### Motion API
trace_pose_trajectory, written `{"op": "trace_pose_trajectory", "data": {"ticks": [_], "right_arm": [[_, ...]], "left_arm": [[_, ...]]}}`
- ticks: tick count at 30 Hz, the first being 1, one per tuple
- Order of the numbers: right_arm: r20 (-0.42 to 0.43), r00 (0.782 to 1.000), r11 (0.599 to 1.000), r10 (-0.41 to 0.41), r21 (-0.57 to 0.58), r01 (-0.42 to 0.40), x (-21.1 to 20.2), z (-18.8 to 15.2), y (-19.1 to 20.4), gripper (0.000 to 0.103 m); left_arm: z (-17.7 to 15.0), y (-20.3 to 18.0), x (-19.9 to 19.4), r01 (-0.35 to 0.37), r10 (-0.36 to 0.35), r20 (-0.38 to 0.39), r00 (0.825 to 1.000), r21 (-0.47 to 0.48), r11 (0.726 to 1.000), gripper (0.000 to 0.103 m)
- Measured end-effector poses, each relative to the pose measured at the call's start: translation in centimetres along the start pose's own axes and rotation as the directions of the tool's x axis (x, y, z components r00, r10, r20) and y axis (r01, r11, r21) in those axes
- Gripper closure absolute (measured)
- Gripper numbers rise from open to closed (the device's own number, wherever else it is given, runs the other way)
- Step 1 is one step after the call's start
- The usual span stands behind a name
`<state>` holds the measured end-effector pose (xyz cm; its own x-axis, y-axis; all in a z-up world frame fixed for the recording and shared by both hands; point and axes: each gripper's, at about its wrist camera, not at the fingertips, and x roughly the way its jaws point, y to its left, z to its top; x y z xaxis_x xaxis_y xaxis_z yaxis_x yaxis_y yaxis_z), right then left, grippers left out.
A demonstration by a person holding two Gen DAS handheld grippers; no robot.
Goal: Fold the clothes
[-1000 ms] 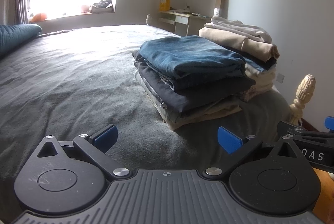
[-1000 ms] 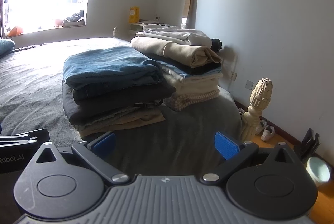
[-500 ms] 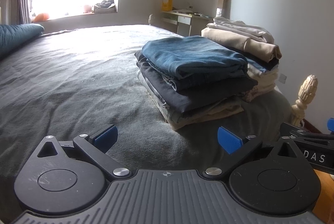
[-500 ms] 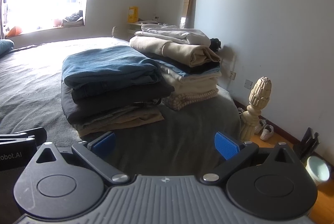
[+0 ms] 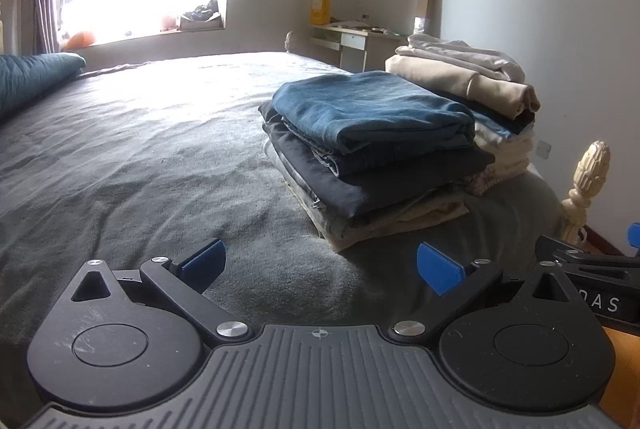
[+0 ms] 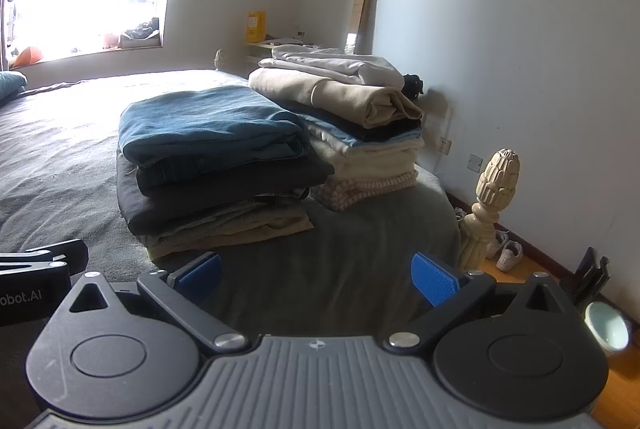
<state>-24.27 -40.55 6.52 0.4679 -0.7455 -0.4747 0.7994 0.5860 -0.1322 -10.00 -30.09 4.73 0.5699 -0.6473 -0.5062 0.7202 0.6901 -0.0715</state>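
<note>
On the grey bed (image 5: 120,157), a teal pillow (image 5: 28,77) lies at ten o'clock; the left gripper (image 5: 320,265) hangs low at six with its blue pads spread wide and empty; at one o'clock a stack of folded clothes (image 5: 372,149) topped by blue jeans (image 5: 368,105) touches a taller pale pile (image 6: 352,125); the right gripper (image 6: 316,273), equally wide and empty, shows "obot.AI" on its neighbour at nine, while "DAS" reads at three in the left view; a carved bedpost finial (image 6: 498,181) stands right.
</note>
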Motion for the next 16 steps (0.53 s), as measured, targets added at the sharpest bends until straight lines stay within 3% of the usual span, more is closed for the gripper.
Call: {"op": "trace_pose_trajectory", "data": {"ticks": [16], "right_arm": [[-0.001,1.000,1.000,-0.001,-0.008,0.001,0.00,-0.13,0.24,0.000]], "left_arm": [[-0.05,0.15,-0.12,-0.004,0.004,0.006,1.000,0.000,1.000,0.000]]}}
